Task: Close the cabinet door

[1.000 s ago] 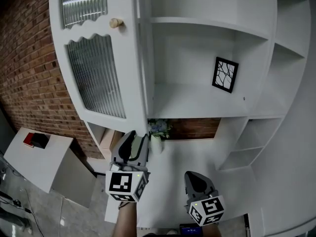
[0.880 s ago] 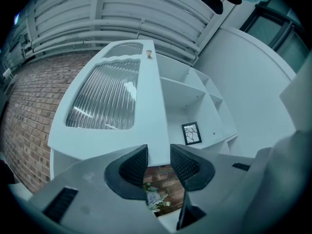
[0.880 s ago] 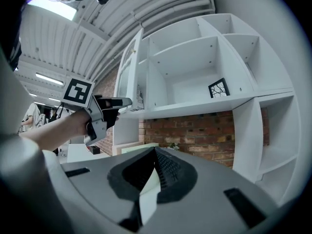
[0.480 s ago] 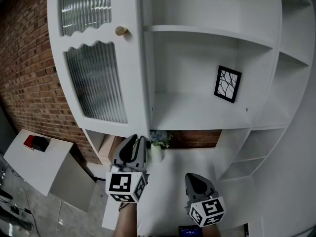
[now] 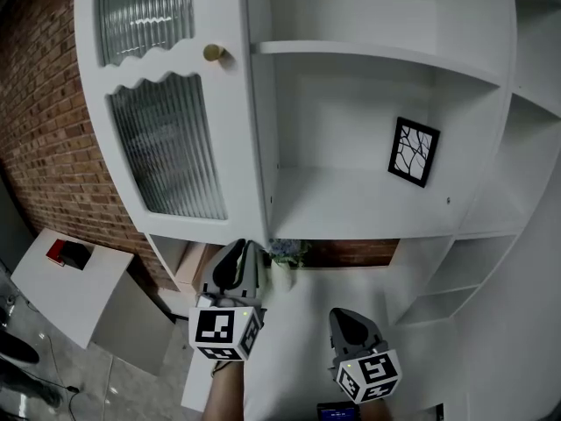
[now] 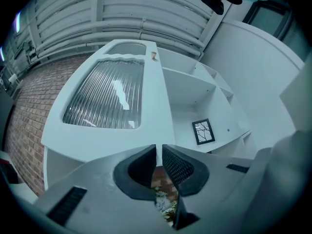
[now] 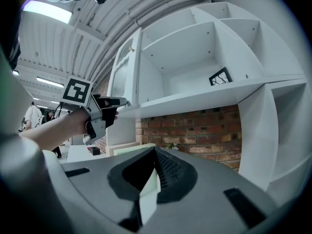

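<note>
**Door nearly home, left tongs on its lower corner**

The white cabinet door (image 5: 237, 147) stands at the left of the open shelves (image 5: 351, 204). Its free edge, the one with the small round knob (image 5: 213, 53), is next to them. The thickness of that edge shows plainly in the left gripper view, so I judge the door a little short of shut.

The left tongs (image 5: 250, 247) reach up to the door's bottom corner. In the left gripper view they (image 6: 158, 152) are almost pressed together, pinching the thin edge of the door between them. The right tongs (image 5: 349, 317) hang low and apart from the cabinet, closed on nothing (image 7: 155, 152).

The door should behave as a stiff panel that swings lightly on its hinges and needs guiding, not force. Its 2 ribbed glass panes (image 5: 166, 147) are the fragile part, so contact belongs on the painted frame or the knob. Gloss paint looks slick, and a pinch on so narrow an edge could slide off. A slow push that ends softly would spare the glass a slam.

A small black picture frame (image 5: 413, 151) leans at the back of the shelf, clear of the door's path.
</note>
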`<action>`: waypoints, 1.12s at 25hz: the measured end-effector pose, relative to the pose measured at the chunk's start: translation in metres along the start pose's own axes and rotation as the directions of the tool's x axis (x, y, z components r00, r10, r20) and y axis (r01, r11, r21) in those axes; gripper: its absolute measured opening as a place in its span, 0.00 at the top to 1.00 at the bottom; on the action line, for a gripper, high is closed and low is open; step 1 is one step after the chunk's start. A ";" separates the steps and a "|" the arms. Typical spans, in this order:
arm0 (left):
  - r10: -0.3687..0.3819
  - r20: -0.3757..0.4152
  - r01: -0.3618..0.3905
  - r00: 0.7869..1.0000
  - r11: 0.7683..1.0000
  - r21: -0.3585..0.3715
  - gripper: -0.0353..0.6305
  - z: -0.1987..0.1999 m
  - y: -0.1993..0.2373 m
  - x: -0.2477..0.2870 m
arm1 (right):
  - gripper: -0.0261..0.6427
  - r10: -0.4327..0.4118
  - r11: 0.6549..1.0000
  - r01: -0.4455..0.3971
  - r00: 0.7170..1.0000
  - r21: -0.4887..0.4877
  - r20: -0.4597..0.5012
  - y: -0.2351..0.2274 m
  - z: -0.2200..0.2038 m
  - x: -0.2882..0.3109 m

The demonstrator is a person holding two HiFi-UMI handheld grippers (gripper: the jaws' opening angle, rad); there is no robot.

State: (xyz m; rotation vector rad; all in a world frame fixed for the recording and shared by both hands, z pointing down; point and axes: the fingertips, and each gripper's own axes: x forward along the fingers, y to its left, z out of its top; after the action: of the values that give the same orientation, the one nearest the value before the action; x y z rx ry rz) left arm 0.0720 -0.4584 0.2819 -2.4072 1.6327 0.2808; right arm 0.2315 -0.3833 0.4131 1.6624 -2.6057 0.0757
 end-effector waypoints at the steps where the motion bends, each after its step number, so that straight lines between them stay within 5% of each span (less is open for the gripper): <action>1: 0.002 0.001 -0.002 1.000 1.000 0.001 0.88 0.000 0.001 0.001 | 0.96 -0.003 1.000 0.003 1.000 0.001 -0.001 -0.001 -0.001 0.000; 16: -0.019 -0.049 0.017 0.999 0.998 -0.057 0.90 -0.007 -0.002 -0.006 | 0.96 -0.048 0.999 0.048 0.999 0.017 -0.008 0.000 0.001 -0.023; 28: -0.056 -0.105 0.045 0.993 0.993 -0.107 0.90 -0.010 0.026 -0.112 | 0.96 -0.126 0.991 0.127 0.992 -0.033 0.024 0.081 0.013 -0.052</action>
State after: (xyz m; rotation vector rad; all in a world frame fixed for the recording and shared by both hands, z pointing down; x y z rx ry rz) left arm 0.0074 -0.3711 0.3210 -2.5789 1.6370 0.2376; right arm 0.1793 -0.3029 0.3953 1.8218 -2.4936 0.0072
